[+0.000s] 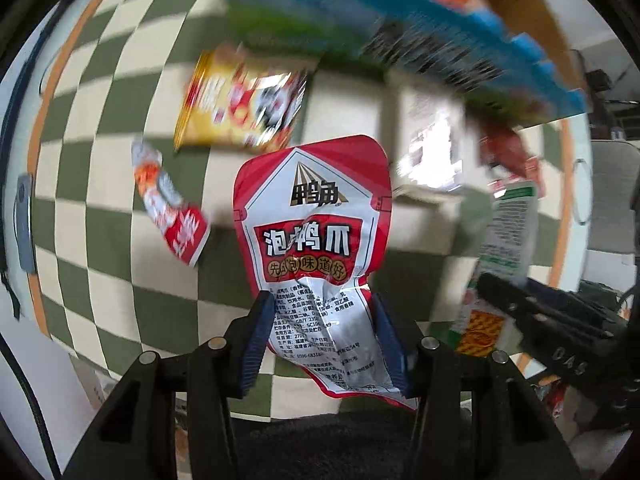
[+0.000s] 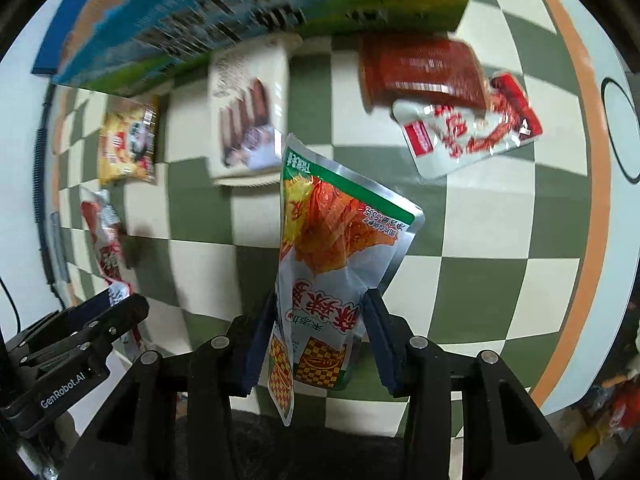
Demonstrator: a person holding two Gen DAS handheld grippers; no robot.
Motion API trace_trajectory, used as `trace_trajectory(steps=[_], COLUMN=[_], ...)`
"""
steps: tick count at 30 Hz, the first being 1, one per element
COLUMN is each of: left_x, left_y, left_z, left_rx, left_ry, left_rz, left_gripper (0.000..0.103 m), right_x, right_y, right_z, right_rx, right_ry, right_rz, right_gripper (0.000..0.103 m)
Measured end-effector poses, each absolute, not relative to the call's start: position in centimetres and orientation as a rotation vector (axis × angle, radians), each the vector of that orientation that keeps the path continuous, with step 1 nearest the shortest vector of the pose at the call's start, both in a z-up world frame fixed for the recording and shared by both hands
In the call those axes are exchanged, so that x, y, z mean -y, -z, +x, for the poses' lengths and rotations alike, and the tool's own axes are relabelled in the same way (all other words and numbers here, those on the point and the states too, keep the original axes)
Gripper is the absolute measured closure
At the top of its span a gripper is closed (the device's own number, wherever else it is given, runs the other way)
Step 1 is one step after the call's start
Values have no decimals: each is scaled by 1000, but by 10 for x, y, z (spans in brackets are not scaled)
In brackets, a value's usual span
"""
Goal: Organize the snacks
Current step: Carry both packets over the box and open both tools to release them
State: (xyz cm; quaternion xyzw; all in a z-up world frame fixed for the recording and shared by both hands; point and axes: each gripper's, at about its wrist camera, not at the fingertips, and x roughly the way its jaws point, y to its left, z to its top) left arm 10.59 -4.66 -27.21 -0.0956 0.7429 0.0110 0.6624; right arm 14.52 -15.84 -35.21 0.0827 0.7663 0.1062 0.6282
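My left gripper (image 1: 322,312) is shut on a red and white duck-foot snack packet (image 1: 316,216) and holds it above the checked cloth. My right gripper (image 2: 320,312) is shut on a green-edged silver spicy snack packet (image 2: 332,240), also held off the cloth; this packet and gripper show at the right of the left wrist view (image 1: 504,248). A blue and green cardboard box (image 2: 240,12) stands at the far side; it also shows in the left wrist view (image 1: 360,28).
On the green and cream checked cloth (image 2: 480,280) lie a yellow packet (image 2: 128,144), a white box with sausages pictured (image 2: 248,108), a dark red packet (image 2: 424,72), a red and white packet (image 2: 468,132) and another red and white packet (image 1: 172,204). An orange band (image 2: 592,160) edges the cloth.
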Motion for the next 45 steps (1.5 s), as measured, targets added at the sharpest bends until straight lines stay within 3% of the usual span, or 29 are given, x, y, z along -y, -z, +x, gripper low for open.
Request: trace_trajectory(steps=[10, 17, 29, 38, 40, 41, 45], left_x=[43, 47, 24, 15, 11, 9, 9], left_y=[168, 144, 218, 263, 271, 274, 283], left_z=[214, 305, 436, 473, 478, 480, 484], left_rx=[-1477, -1382, -1546, -1612, -1624, -1629, -1647], left_ry=[132, 113, 43, -23, -33, -37, -26], left_rz=[-119, 30, 174, 241, 235, 231, 214], left_gripper=[55, 55, 55, 55, 55, 55, 55], right_x=[194, 199, 196, 183, 183, 181, 180], right_y=[237, 201, 258, 316, 326, 328, 339], right_z=[211, 297, 433, 479, 486, 489, 498], right_rx=[-1569, -1453, -1529, -1603, -1622, -1632, -1633], right_ry=[-345, -297, -177, -114, -115, -108, -89], right_rz=[246, 193, 60, -70, -66, -70, -75], right_gripper=[55, 55, 55, 56, 83, 89, 89])
